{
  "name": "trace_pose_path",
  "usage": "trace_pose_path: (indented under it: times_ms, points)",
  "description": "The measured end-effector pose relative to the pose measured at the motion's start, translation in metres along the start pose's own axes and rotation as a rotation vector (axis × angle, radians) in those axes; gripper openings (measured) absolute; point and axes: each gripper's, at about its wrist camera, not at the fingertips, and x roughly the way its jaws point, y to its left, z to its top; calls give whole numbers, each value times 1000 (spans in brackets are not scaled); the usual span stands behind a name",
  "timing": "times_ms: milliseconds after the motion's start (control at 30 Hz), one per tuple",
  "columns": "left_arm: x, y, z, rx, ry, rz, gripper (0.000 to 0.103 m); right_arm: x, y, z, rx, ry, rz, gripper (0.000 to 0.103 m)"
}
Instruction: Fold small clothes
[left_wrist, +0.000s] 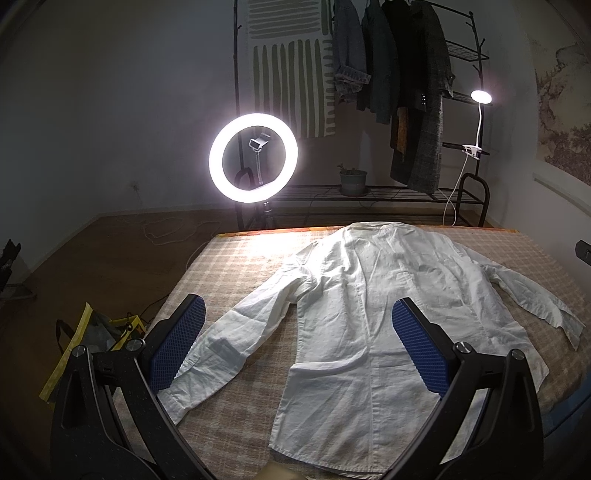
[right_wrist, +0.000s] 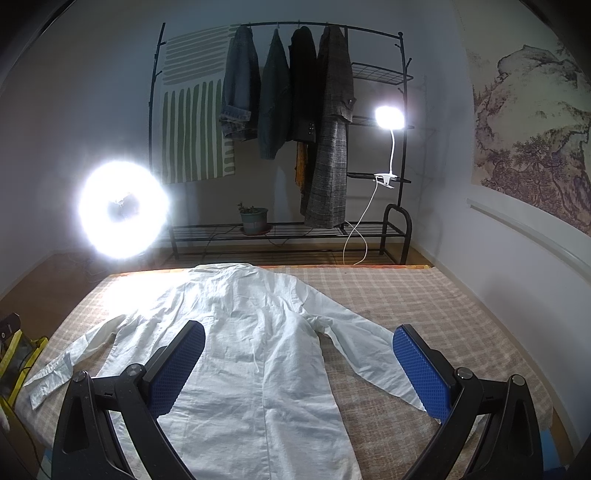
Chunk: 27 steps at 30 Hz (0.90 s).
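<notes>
The hem of the white long-sleeved linen shirt (right_wrist: 258, 369) is cut off by the bottom edge in the right wrist view. The glowing ring light (right_wrist: 123, 208) is overexposed there, so its centre is hidden. The yellow bag (left_wrist: 92, 332) is partly hidden behind the left gripper (left_wrist: 295, 343).

I'm holding the right tongs (right_wrist: 299, 363) gaping wide above the shirt (right_wrist: 243, 354), gripping nothing. The shirt is lying flat on the checked bed (right_wrist: 424, 295), sleeves spread to both sides. A ring light (right_wrist: 123, 208) is glaring at left.
</notes>
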Motion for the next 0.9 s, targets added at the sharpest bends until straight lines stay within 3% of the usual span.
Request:
trace_pose_path:
  times_ms: [300,400,533,600,767,900]
  points:
    - [30,57,-10,-25,81,48,95,12,21,2,-13,13,44,103]
    - [51,86,-17,-33,145,72,88,16,30,0,-19,14,84,103]
    - [89,134,-29,-137,284,-1,77,18,42,-3,-17,-11,175,103]
    - [110,152,-36,-157,344,-2,71,20,47,-4,-14,-16,215,103]
    - [164,197,-55,-207,460,5,69,31,63,-8,-34,15,260,102]
    - [196,230,-81,-323,552,-29,69,36,74,-13,-79,32,269,100]
